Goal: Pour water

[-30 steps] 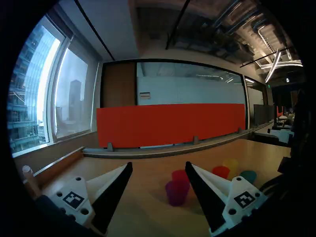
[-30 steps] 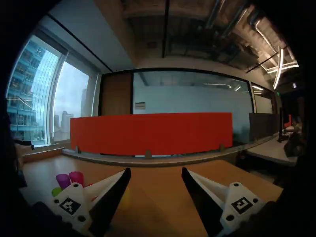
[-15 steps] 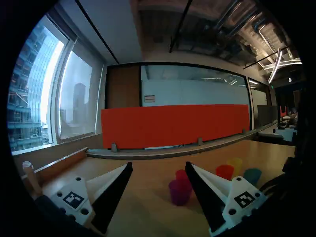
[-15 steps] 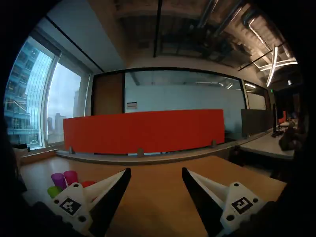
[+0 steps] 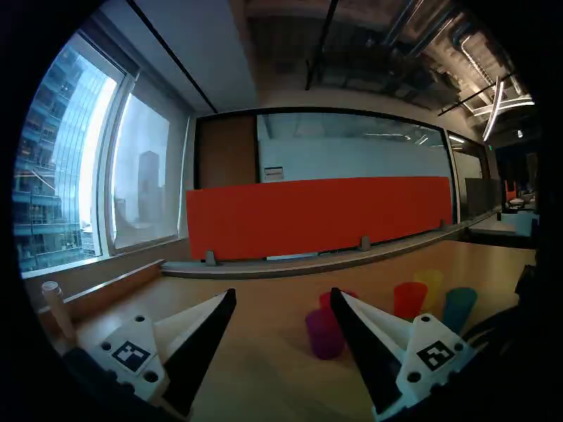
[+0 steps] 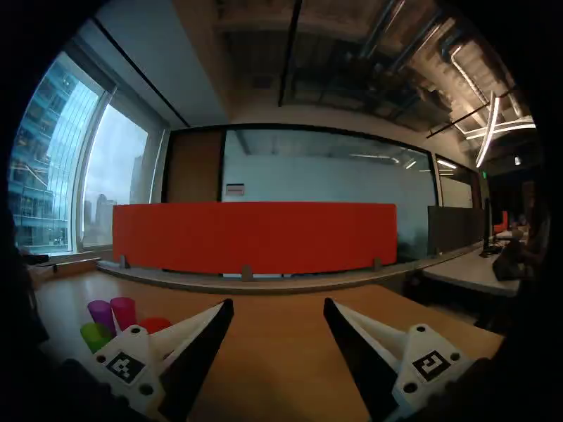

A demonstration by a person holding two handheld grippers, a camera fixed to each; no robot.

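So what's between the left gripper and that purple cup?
Just bare wooden table, in the left gripper view. The purple cup stands ahead of the left gripper, partly behind one finger.

Both cameras ride low over the pale wooden tabletop (image 5: 267, 366), facing the long red partition panel (image 5: 317, 214). The left gripper view sits near the cluster of coloured plastic cups (image 5: 325, 334); the right gripper view shares them, farther off at lower left.
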